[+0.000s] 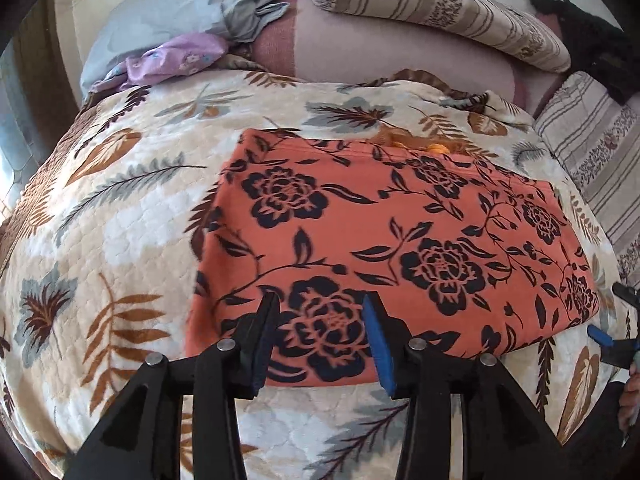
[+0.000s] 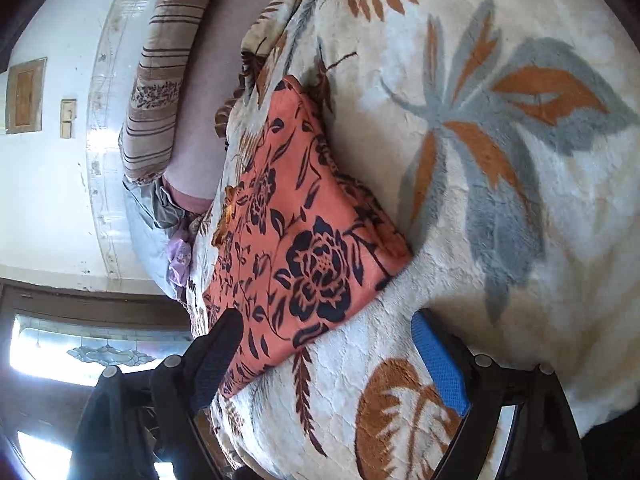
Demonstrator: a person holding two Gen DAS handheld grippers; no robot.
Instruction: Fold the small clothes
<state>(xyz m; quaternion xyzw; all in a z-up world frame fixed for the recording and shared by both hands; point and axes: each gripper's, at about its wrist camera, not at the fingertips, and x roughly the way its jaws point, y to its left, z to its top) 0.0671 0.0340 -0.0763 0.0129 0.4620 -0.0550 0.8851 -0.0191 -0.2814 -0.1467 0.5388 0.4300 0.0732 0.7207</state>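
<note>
Lying folded on blanket [image 1: 120, 216], orange garment [image 1: 384, 248], just ahead of both parted jaws

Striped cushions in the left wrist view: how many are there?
2. One striped bolster cushion lies along the back of the seat, top centre; another striped cushion sits at the right edge, beside the leaf-patterned blanket. More may be hidden outside the frame.

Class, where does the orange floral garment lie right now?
The orange floral garment lies flat on the leaf-patterned blanket, just ahead of the open left gripper; the right gripper sits open at its near corner.
</note>
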